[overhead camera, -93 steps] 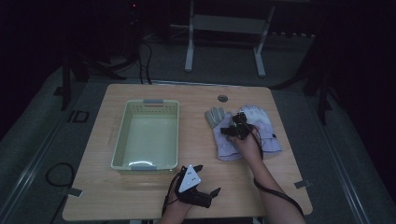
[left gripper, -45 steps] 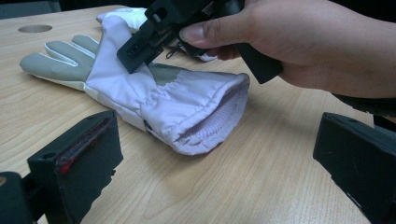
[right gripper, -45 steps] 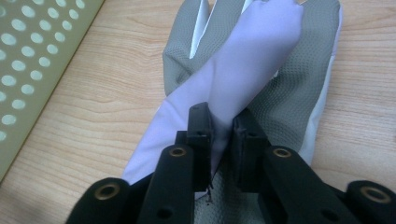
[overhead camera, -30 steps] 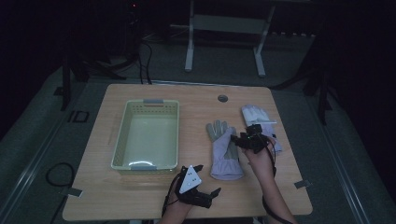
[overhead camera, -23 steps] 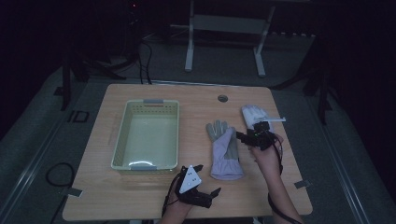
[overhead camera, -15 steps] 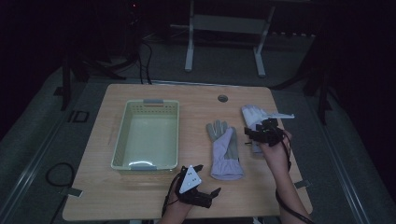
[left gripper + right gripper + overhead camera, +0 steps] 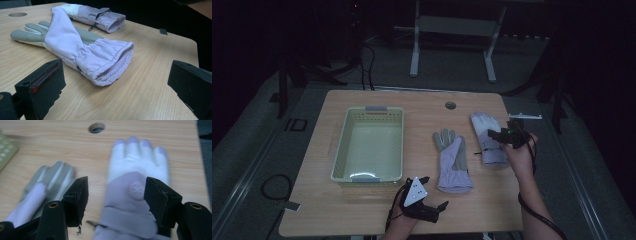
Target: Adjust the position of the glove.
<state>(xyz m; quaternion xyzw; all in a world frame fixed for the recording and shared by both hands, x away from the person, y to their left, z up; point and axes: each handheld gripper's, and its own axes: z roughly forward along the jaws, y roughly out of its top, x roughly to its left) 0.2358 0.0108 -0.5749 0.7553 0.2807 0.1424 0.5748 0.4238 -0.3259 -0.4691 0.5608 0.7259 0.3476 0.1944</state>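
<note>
Carrying everything is the wooden tabletop [image 7: 362, 210], with a pale green plastic basket [image 7: 342, 150] on its left half. Right of the basket lies a lilac-and-grey glove [image 7: 452, 162], palm up and flat. Just beside it, apart, its mate, the second glove [image 7: 487, 140], lies back up. The right gripper [image 7: 499, 134] hovers over that mate, jaws just opening, nothing gripped. The left gripper [image 7: 432, 197] rests near the front edge, jaws spread wide and empty.
</note>
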